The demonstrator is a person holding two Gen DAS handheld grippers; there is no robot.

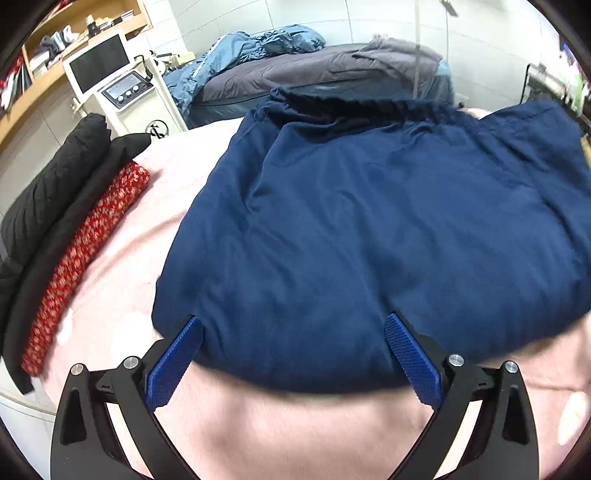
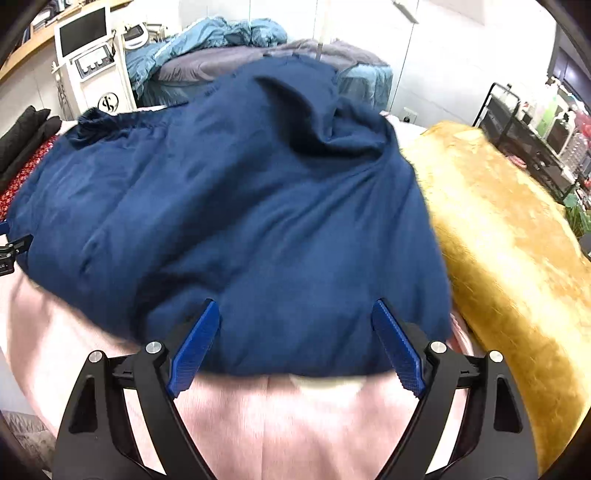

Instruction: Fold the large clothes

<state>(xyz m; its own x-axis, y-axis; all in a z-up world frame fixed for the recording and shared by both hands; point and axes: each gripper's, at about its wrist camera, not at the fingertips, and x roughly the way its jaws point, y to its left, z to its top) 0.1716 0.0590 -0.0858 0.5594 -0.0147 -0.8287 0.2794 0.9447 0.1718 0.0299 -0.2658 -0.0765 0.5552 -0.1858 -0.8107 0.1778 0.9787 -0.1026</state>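
On pink bedcover point(image 1: 122, 258), navy garment point(image 1: 369, 221) (tiled wall point(image 1: 314, 14) behind).

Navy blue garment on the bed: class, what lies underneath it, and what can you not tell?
The navy blue garment lies on a pink bedcover, which shows along its near edge and left side. Anything beneath the garment's middle is covered, so it cannot be seen.

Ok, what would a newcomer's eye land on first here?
The big navy garment spread over the pink bedcover fills both views. Both grippers, left and right, stand open at its near edge. Red patterned cloth lies left, a mustard blanket right.
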